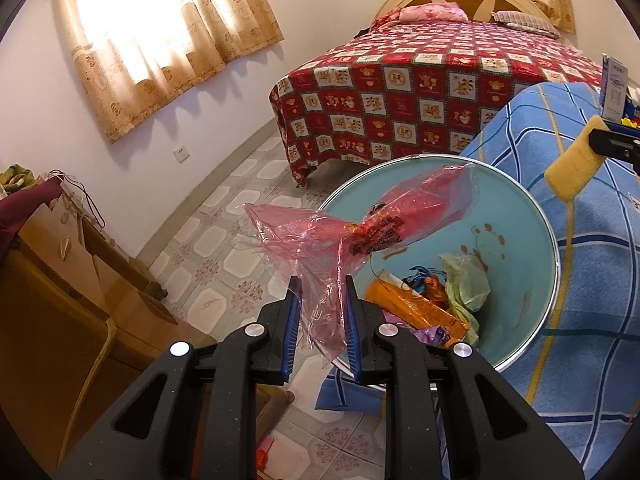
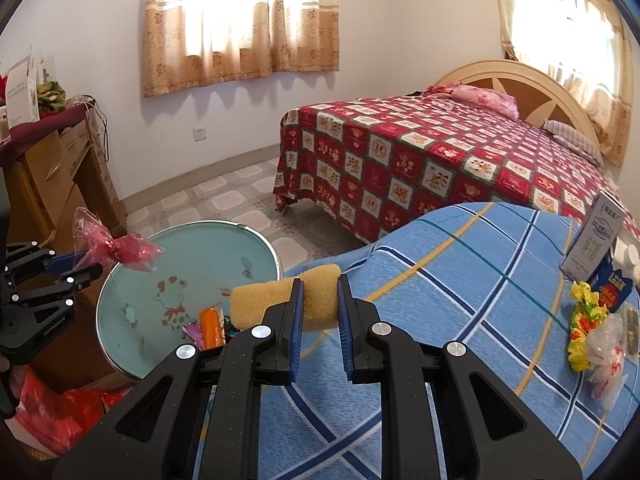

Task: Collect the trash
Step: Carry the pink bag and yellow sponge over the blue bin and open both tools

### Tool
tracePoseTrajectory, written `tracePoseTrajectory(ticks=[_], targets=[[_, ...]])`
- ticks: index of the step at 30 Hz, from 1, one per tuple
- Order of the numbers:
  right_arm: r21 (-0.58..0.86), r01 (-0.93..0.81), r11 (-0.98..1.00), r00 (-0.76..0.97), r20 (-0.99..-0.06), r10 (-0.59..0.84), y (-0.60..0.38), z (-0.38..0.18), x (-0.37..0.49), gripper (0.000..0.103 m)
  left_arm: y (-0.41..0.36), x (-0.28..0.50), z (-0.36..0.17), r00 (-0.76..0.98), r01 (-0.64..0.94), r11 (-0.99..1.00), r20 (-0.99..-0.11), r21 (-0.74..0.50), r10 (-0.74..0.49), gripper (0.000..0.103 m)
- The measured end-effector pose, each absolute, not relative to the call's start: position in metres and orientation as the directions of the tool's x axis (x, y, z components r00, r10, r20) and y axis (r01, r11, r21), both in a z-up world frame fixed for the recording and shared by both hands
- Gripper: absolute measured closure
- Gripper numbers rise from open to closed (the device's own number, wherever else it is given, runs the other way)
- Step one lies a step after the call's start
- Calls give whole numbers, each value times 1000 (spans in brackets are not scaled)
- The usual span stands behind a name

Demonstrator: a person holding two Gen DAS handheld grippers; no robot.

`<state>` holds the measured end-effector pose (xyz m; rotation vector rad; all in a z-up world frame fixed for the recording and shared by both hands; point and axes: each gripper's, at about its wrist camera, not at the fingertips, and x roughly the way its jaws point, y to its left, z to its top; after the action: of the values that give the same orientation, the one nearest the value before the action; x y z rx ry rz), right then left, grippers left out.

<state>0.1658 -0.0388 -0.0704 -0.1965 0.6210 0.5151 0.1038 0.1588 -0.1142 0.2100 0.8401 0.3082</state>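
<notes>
Left wrist view first, nearest things first: the left gripper [image 1: 320,300] has its jaws drawn narrow on the tail of a pink cellophane wrapper [image 1: 360,224], the thin film pinched between the blue pads [image 1: 294,312]. From the claw the wrapper runs up and away toward one o'clock, its long axis slanting from the loose left flap at eleven o'clock across a knotted, printed middle to a fatter end that hangs over the blue basin [image 1: 520,216]. That basin lies just beyond the fingertips, at about two o'clock, and already has an orange packet [image 1: 416,308] and a pale green bag [image 1: 466,288] in its bottom. By my reckoning the wrapper's far end is already above the bowl, while the pinched tail sits near the rim at its near edge, so a short carry toward two o'clock before letting go looks like what matters.

From the right wrist view, the right gripper [image 2: 318,300] is clamped on a yellow sponge [image 2: 280,300], which lies crosswise, sticking out to nine o'clock over the checked blue cloth [image 2: 440,300]. The basin sits at ten o'clock from it, with the left gripper and its wrapper at nine o'clock beyond.

Farther off, at three o'clock on the cloth, a yellow crumpled wrapper [image 2: 582,324] and a clear plastic bag [image 2: 608,352] lie touching; the right hand is the nearer to those.
</notes>
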Motion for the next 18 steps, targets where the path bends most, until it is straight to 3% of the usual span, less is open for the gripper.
tracePoseTrajectory(ticks=[18], targets=[[-44, -561, 826, 668, -613, 422, -4, -72, 166, 86, 179, 101, -118, 605, -223, 922, -696, 317, 386, 82]])
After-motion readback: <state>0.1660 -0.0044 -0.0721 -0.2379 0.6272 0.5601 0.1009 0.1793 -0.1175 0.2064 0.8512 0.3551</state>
